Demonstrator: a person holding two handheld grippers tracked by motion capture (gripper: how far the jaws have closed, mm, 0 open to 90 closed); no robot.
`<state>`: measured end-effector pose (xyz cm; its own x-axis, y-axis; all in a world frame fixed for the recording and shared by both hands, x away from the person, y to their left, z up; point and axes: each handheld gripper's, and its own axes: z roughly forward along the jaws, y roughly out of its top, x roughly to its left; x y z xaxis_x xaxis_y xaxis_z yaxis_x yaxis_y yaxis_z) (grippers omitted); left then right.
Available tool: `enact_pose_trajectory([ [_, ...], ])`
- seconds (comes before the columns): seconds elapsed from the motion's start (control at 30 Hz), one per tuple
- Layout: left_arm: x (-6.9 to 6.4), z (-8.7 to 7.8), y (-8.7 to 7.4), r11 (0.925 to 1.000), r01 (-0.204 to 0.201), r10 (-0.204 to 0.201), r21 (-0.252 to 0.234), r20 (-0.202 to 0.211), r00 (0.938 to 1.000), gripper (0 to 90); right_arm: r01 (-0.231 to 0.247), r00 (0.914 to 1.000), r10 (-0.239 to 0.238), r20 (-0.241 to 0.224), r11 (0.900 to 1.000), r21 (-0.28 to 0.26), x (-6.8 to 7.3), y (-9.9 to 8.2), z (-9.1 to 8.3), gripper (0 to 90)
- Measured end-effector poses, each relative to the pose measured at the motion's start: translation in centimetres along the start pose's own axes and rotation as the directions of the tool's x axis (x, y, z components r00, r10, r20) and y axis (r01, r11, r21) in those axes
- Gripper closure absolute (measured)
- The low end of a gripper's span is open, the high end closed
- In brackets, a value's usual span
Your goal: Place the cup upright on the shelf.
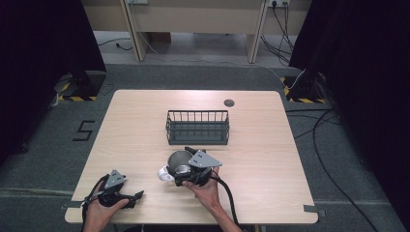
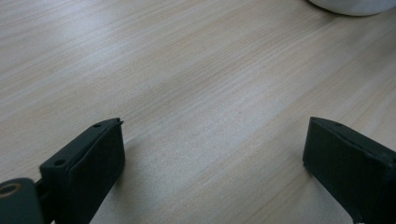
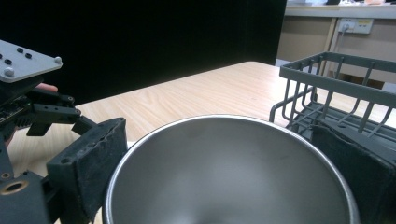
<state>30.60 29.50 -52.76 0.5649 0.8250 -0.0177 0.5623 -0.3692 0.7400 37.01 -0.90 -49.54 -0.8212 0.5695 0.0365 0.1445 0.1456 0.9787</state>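
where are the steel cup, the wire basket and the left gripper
steel cup [image 3: 224, 172], right gripper view, inner wall
wire basket [image 1: 197, 139], high view, front wall
left gripper [image 1: 138, 197], high view, between its fingers

Black grippers [image 1: 193, 169], grey three-cornered screwed plates, black padded fingers [image 2: 93, 158], trailing black cables.

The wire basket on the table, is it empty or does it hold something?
Empty. In the high view the wire basket shows bare bars and floor; the metal bowl stands outside it, nearer the person.
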Motion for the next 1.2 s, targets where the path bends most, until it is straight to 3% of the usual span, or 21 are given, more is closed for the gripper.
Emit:
enact_pose_trajectory([
  [0.4, 0.0, 0.0, 0.0, 1.0000, 0.000, 0.000, 0.000, 0.000, 1.0000, 4.8, 0.039, 0.9989, -0.039, 0.027, 0.9991, -0.014, 0.1, 0.8, -0.4, 6.6],
  [1.2, 0.0, 0.0, 0.0, 1.0000, 0.000, 0.000, 0.000, 0.000, 1.0000, 4.9, 0.001, 0.9999, -0.001, 0.012, 0.9999, 0.017, -1.8, 4.1, -1.6, 6.7],
])
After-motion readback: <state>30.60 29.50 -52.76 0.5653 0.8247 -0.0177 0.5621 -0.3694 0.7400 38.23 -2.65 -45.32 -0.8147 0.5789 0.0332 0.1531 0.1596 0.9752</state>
